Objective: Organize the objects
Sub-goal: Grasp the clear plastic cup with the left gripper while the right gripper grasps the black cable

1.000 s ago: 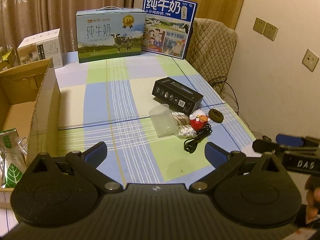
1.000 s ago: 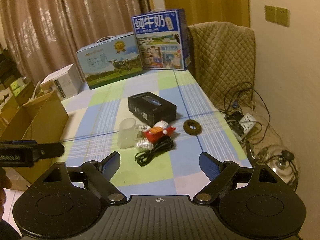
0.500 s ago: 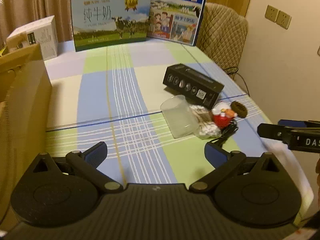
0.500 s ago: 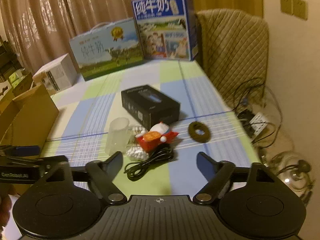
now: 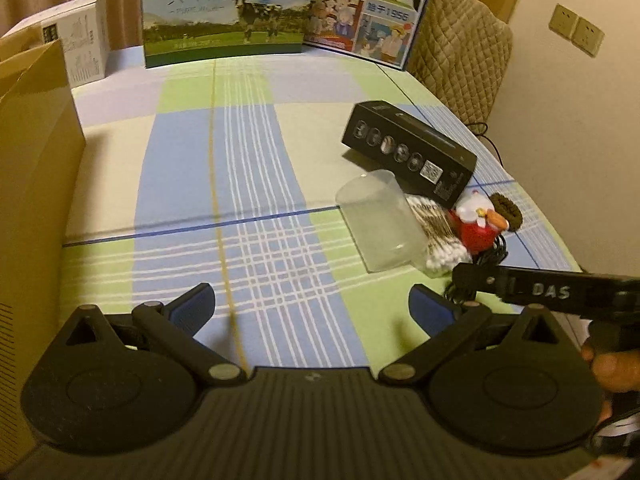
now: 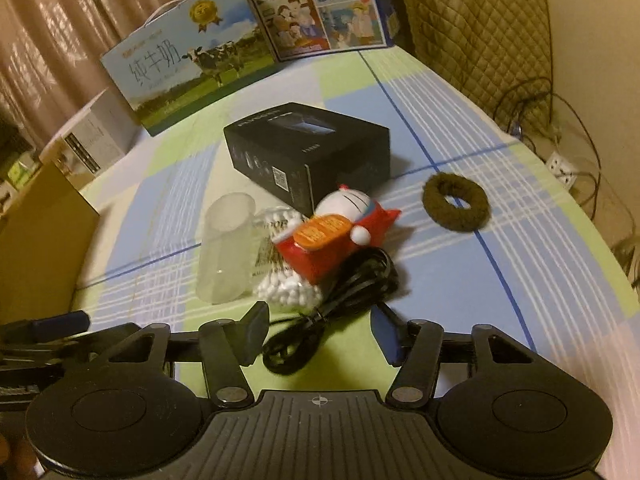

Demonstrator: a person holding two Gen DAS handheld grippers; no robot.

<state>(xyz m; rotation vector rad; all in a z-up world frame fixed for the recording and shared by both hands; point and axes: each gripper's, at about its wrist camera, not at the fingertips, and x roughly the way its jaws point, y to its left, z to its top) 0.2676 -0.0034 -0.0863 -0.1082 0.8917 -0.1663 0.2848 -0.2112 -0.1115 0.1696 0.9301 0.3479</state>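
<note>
Cable (image 6: 336, 308), black, coiled, tied in 1 loose bundle

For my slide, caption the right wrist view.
Right gripper, jaws closing, straddles a coiled black cable beside a red toy.

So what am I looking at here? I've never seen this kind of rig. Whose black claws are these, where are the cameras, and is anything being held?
There is no robot. A person holds a two-finger gripper in each hand, and each gripper carries a fisheye camera that looks out along its own fingers.

One picture is from the left gripper, open over bare tablecloth. It also catches the other gripper reaching in from the right edge.

The other picture is from the right gripper. Its jaws have just been closing around a coiled black cable, which lies between them, not yet pinched.

On the checked table: a clear plastic cup, a bag of cotton swabs, a red and white toy, a black box, a brown hair tie and milk cartons at the back.
</note>
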